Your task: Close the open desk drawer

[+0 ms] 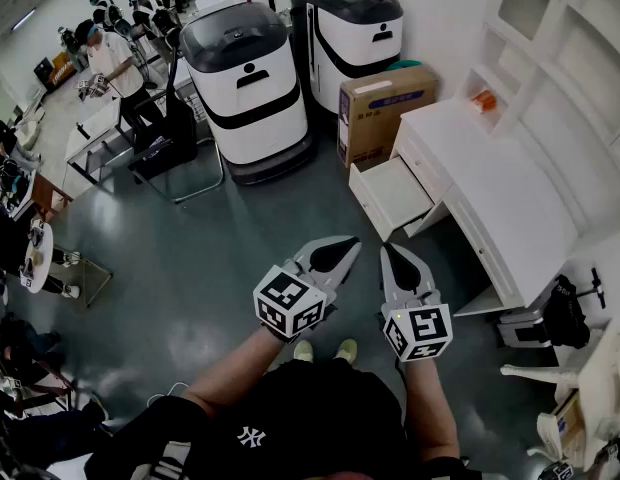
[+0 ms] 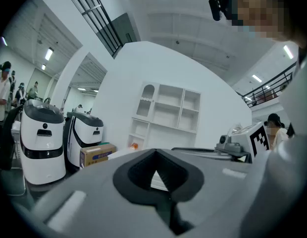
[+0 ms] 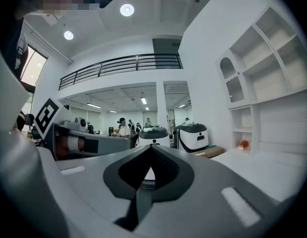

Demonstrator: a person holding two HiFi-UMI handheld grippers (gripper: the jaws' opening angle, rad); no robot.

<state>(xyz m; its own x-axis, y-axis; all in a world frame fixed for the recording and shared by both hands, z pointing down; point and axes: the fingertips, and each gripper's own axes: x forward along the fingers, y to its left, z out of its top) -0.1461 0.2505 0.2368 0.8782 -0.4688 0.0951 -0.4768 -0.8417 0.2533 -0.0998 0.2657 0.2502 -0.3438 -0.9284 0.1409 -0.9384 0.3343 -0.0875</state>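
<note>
The desk drawer (image 1: 392, 194) stands pulled out from the near end of the white desk (image 1: 495, 183). Its white front faces the open floor (image 1: 240, 258) and its tray looks bare inside. It sits just beside a cardboard box (image 1: 385, 108). By my reading the task is in its approach step, with nothing yet done to the drawer. Both tools hang in front of the person, well apart from the drawer front and pointing roughly towards it. The left claw (image 1: 342, 248) is closed, and its own view shows the two tips meeting (image 2: 154, 153) with only a small wedge of daylight behind them and nothing caught there. The right claw (image 1: 393, 256) is likewise closed tip to tip (image 3: 150, 151), empty, and touching nothing. The two tools lie near each other without meeting. The next move probably calls for stepping closer and bringing one closed tip, likely the right one as it is nearer the desk, flat against the middle of the drawer front. A push straight along the runners should then bring the front flush with the desk. An off-centre push might skew the drawer and jam it.
</note>
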